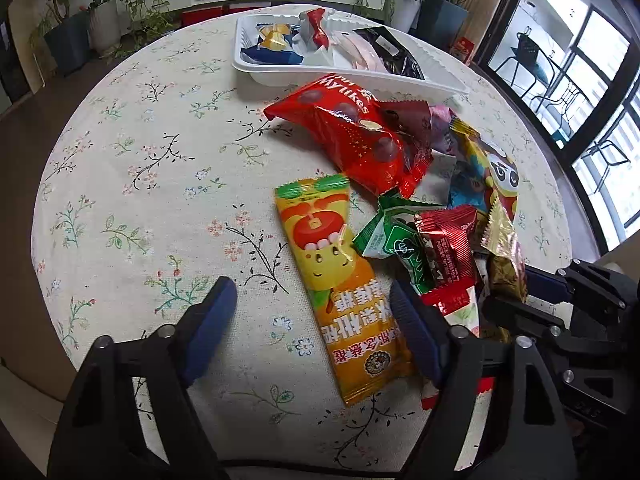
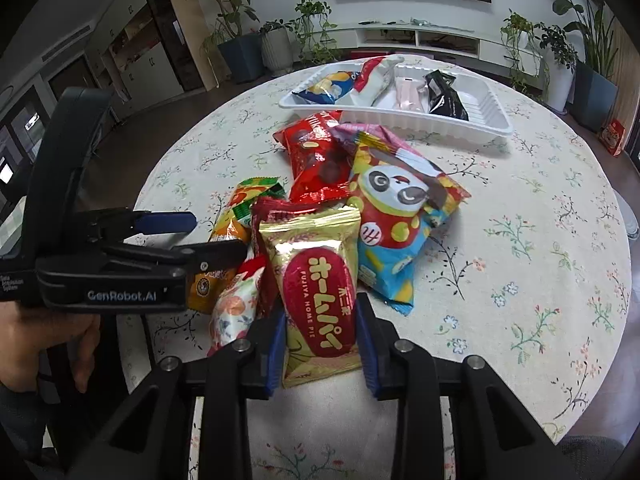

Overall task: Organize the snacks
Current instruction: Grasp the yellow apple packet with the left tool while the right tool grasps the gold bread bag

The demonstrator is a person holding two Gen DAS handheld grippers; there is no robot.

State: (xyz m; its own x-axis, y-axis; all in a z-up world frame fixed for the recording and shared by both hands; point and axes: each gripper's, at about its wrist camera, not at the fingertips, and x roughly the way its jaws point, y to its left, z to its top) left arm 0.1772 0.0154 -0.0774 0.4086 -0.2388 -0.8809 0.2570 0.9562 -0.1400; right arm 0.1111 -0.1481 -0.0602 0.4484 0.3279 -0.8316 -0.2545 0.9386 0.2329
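Right now the right gripper (image 2: pixel 320 336) has its blue pads pressed against both long edges of the gold Home Pie packet (image 2: pixel 316 300), closed on it near its lower end, so the packet stands tilted up off the floral tablecloth (image 2: pixel 520 280) and leans over the heap. That low grip looks chosen to keep the pads away from the neighbours: the blue panda bag (image 2: pixel 400 216) lies just beside it and the red Mylikes bag (image 2: pixel 316 164) behind. The left gripper (image 1: pixel 312 320) sits wide open, its fingers straddling the orange-yellow snack bar (image 1: pixel 340 280) without touching it; I'd guess it is lined up along the bar's length for the next pick. Beside the bar lie a green packet (image 1: pixel 396 244) and a small red foil packet (image 1: pixel 448 240), overlapping. The white tray (image 2: pixel 496 120) waits at the far side of the table, already holding four snacks laid side by side, with bare ribbed floor at its right end — presumably where the gold packet belongs.
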